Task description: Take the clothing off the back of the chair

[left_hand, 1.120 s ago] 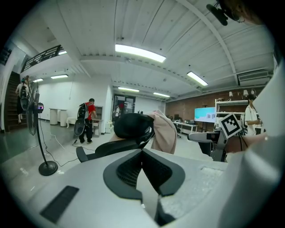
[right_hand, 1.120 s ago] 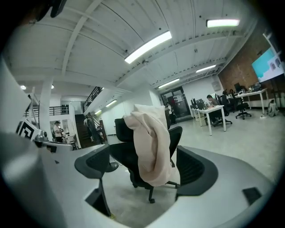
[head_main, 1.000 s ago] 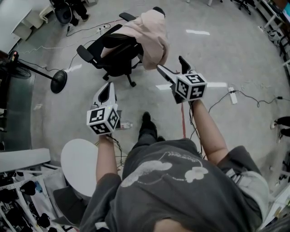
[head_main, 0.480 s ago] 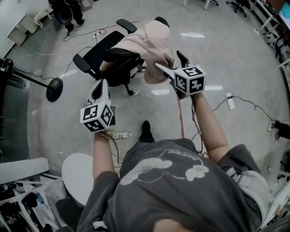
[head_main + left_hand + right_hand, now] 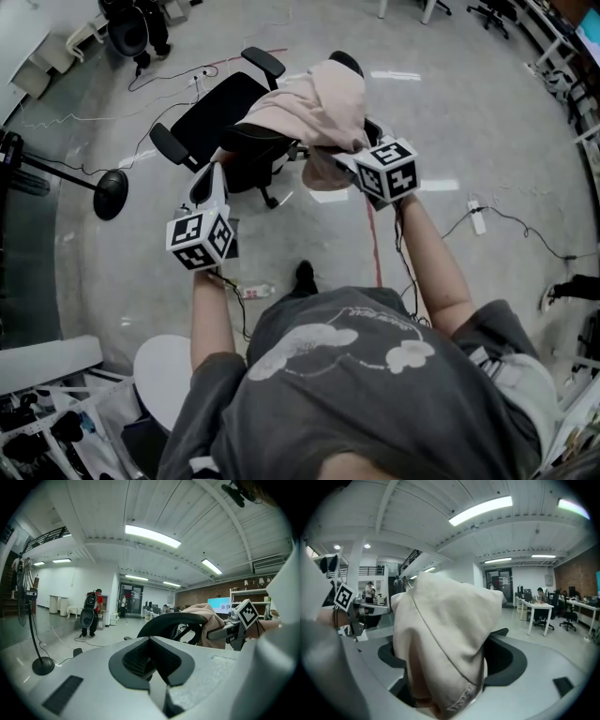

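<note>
A black office chair (image 5: 220,122) stands on the grey floor ahead of me. A pale pink garment (image 5: 323,103) hangs over its backrest. My right gripper (image 5: 339,165) is pushed into the garment's lower hem, and its tips are hidden under the cloth. In the right gripper view the garment (image 5: 445,620) fills the gap of my right gripper (image 5: 450,665), whose jaws stand wide apart on either side of the bunched fabric. My left gripper (image 5: 208,180) hovers left of the chair base, shut and holding nothing. In the left gripper view the chair's backrest (image 5: 171,620) and the garment (image 5: 213,620) lie ahead.
A fan stand's round base (image 5: 111,192) sits on the floor to the left, with cables trailing near it. A white round seat (image 5: 169,370) is by my left leg. A power strip (image 5: 476,214) lies to the right. A person (image 5: 91,613) stands far off; desks (image 5: 539,609) line the room.
I have come closer to the chair. My right gripper moved forward from free air into the garment's hem, so the cloth now sits between its jaws. The left gripper rose slightly.
</note>
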### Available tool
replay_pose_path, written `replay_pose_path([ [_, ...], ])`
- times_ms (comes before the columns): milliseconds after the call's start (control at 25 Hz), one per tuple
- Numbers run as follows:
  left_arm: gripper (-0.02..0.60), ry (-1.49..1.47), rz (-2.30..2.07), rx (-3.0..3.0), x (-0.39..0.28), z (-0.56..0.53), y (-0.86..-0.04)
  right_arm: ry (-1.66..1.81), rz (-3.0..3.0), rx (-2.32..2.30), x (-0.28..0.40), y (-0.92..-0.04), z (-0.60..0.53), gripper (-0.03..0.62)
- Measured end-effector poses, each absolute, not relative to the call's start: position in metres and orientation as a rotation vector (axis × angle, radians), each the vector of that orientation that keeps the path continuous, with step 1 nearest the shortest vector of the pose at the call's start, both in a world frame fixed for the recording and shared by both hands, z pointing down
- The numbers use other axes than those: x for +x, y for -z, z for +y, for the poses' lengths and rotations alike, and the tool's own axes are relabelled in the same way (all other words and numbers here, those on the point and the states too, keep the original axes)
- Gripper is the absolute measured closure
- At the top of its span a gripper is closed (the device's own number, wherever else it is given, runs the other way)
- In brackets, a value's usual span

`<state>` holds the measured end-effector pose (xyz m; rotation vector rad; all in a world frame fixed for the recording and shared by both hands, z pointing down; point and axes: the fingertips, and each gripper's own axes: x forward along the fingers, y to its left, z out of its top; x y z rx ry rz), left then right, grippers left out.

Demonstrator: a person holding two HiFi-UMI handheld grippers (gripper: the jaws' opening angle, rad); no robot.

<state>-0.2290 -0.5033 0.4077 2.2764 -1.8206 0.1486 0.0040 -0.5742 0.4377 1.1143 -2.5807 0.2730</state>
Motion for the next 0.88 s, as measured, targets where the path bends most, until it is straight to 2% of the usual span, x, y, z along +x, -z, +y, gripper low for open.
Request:
replay_pose_path([
  [80,0.581,-0.146,-1.816,2.272,-0.232,-0.509,-0.408,-0.221,-2.580,1.065,0.000,-0.435,-0.575,0.150],
  [120,0.581,-0.144,-1.815,2.270,-0.233,-0.512,-0.408,-0.199,-2.575,1.059,0.000,-0.433,-0.575,0.221],
  [160,0.581,-0.141,-1.814,2.269,-0.233,-0.514,-0.408,-0.182,-2.569,1.064,0.002,-0.432,-0.575,0.340],
  [360,0.581,-0.133,-1.816,2.279,-0.237,-0.517,-0.404,-0.143,-2.563,1.113,0.007,-0.420,-0.570,0.521],
  [480,0.581,-0.126,-1.820,2.286,-0.239,-0.515,-0.400,-0.092,-2.555,1.091,0.012,-0.413,-0.557,0.546],
  [880,0.581,-0.090,-1.818,2.315,-0.225,-0.500,-0.386,-0.035,-2.659,1.114,0.030,-0.377,-0.536,0.549],
])
